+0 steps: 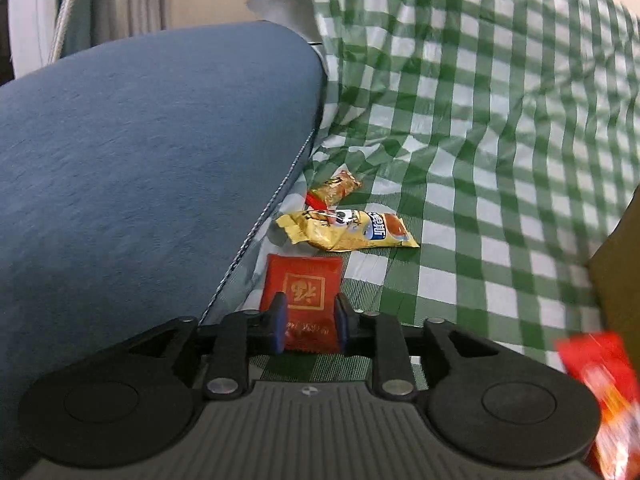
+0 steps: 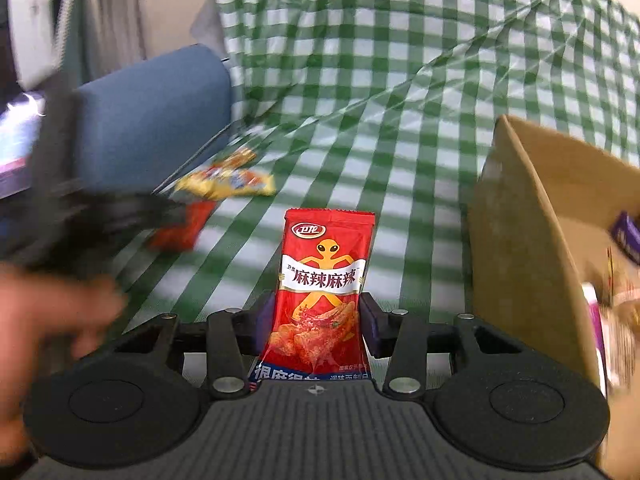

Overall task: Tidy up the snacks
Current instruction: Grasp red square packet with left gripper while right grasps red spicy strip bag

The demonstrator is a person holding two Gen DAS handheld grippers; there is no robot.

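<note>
A flat red packet with a gold emblem (image 1: 302, 280) lies on the green checked cloth (image 1: 460, 160) beside a blue cushion. My left gripper (image 1: 308, 306) hovers over it, open, one blue pad on each side of its near half and neither pressing on it. The right gripper (image 2: 318, 310) is shut on a red spicy-strip packet (image 2: 324, 276), which it holds upright above the cloth. This packet shows as a red blur (image 1: 600, 400) at the lower right of the left wrist view. Beyond the flat packet lie a yellow snack bag (image 1: 348, 230) and a small gold candy (image 1: 336, 188).
A blue cushion (image 1: 140, 160) borders the snacks on the left. An open cardboard box (image 2: 520, 240) stands to the right with purple packets (image 2: 626, 236) inside. A person's hand (image 2: 48, 312) holds the blurred left gripper (image 2: 100, 216). Checked cloth covers the rest of the surface.
</note>
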